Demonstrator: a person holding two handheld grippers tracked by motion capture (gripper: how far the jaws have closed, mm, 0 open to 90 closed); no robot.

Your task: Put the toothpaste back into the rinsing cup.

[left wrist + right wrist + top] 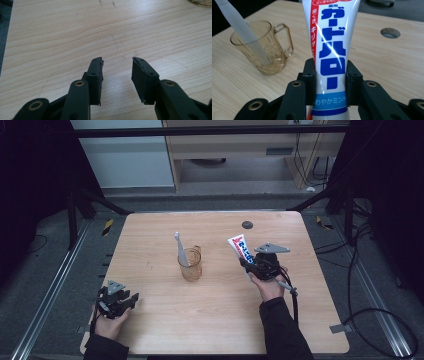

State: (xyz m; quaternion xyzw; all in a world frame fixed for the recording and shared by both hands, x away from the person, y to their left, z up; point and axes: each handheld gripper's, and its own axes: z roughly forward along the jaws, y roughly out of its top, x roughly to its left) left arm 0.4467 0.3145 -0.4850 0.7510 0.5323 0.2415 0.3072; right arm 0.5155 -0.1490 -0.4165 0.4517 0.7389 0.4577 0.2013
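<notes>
both right gripper (330, 75) jaws pinch the toothpaste tube (331, 47); left gripper (117, 75) jaws spread, empty.

The table (215, 320) is pale wood-grain, matt, lightly scuffed. On it, the mug (265, 47) is clear amber plastic, with a frosted, translucent toothbrush handle (242, 27) inside. Right of the mug, the toothpaste tube (331, 50) is glossy white plastic. The gripper jaws look matt black.
</notes>
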